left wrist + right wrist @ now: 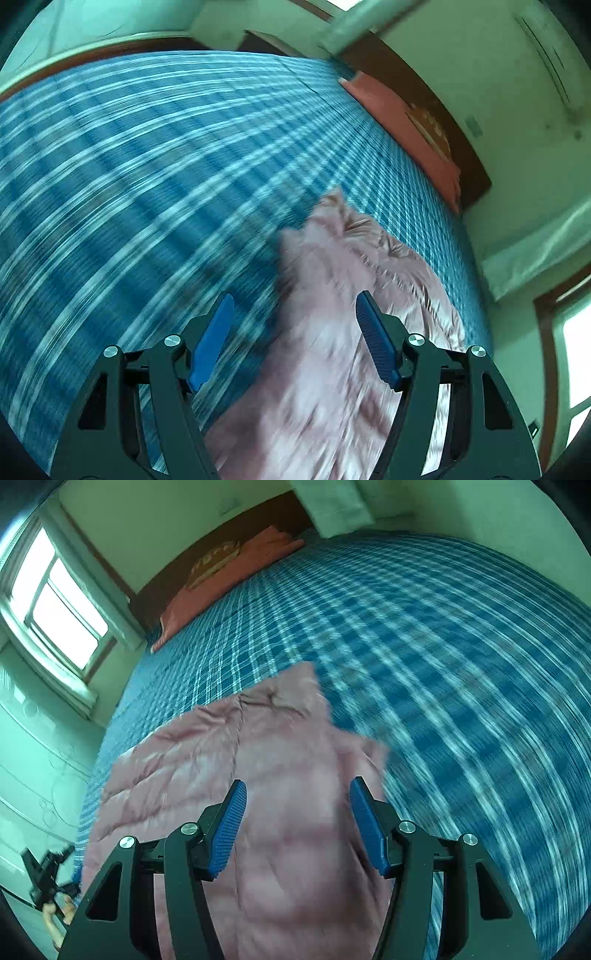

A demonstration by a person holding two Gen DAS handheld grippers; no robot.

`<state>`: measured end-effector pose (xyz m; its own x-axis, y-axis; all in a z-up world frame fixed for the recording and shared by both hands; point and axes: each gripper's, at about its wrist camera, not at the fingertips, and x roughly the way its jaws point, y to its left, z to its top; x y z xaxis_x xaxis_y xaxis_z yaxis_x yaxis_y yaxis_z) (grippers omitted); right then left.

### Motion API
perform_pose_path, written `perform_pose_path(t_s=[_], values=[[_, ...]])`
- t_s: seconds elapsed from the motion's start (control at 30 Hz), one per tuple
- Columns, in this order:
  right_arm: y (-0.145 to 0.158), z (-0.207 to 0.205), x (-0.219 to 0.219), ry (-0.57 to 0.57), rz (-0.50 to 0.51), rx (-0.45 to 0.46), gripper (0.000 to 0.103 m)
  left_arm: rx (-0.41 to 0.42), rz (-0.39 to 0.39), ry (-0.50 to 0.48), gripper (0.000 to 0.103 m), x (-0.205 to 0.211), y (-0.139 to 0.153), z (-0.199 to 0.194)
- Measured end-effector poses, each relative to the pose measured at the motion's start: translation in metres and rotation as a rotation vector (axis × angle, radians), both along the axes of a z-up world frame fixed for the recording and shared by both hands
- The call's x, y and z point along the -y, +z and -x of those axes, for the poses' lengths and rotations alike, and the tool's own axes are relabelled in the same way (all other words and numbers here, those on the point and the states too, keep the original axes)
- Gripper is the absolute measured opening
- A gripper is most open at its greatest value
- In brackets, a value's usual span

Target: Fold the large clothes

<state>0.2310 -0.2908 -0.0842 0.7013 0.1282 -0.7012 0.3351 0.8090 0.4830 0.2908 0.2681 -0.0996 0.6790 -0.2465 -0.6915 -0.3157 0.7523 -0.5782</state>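
Pink padded jacket (258, 760) lying on a blue checked bed (424, 627), both grippers spread and empty above it

The jacket runs lengthwise from the near edge toward the orange pillow (221, 587) at the headboard, near the window-side edge of the bed. Wide bare bedspread lies open on its other side. The left gripper (295, 339) and right gripper (297, 823) each hang with jaws apart, nothing between their blue pads

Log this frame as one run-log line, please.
left gripper: open, empty | right gripper: open, empty | pink padded garment: on plaid bed cover, not gripped | views: motion-blurred
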Motion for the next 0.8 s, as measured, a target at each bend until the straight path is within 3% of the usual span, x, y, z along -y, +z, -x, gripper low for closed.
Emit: perform_pose_path(t_s=[0.23, 0.37, 0.57, 0.63, 0.8], values=[[-0.029, 0.104, -0.006, -0.096, -0.188, 0.036, 0.058, 0.014, 0.140, 0.102, 0.068, -0.004, -0.017, 0.100], [-0.058, 0.118, -0.028, -0.075, -0.332, 0.047, 0.059, 0.011, 0.217, 0.093, 0.068, 0.014, -0.034, 0.131], [-0.073, 0.097, -0.046, -0.123, -0.399, 0.094, 0.059, -0.006, 0.326, 0.091, 0.068, 0.032, -0.054, 0.112], [-0.076, 0.091, -0.046, -0.141, -0.410, 0.112, 0.065, -0.005, 0.346, 0.096, 0.068, 0.032, -0.059, 0.102], [-0.082, 0.075, -0.048, -0.192, -0.406, 0.121, 0.066, 0.008, 0.313, 0.136, 0.068, 0.040, -0.063, 0.080]])
